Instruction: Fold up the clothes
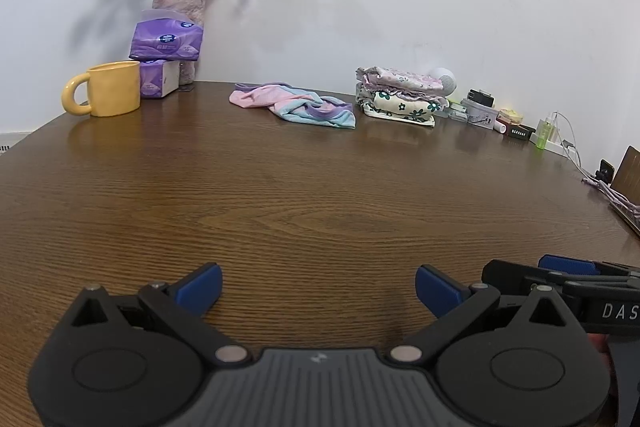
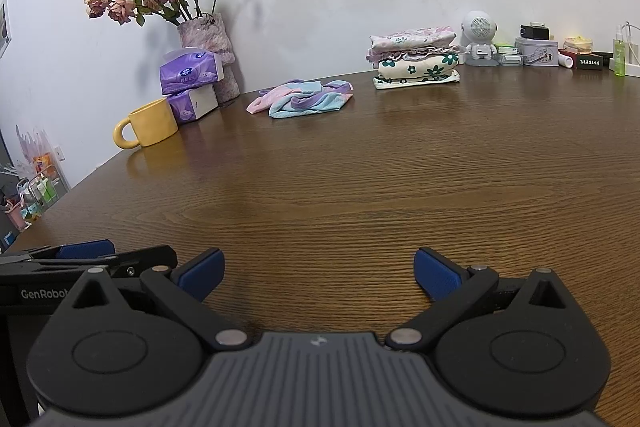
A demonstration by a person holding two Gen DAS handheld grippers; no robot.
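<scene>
Two wide-open hand-held grippers over a bare stretch of tabletop, clothes at the far edge.

The left hand-held gripper (image 1: pixel 318 287) and right hand-held gripper (image 2: pixel 319 271) both stand with blue pads spread wide, holding nothing, side by side above the wooden tabletop (image 1: pixel 304 195). Only the right wrist view shows the small white robot-shaped speaker (image 2: pixel 479 39) in full and a cluttered shelf (image 2: pixel 36 187) off the table's left; the left wrist view alone shows cables (image 1: pixel 608 187) at the right edge. The crumpled pink, blue and purple garment (image 2: pixel 304 98) lies unfolded near the wall, between a yellow mug (image 2: pixel 149 123) and a neat stack of folded floral clothes (image 2: pixel 416 57), apart from both.
</scene>
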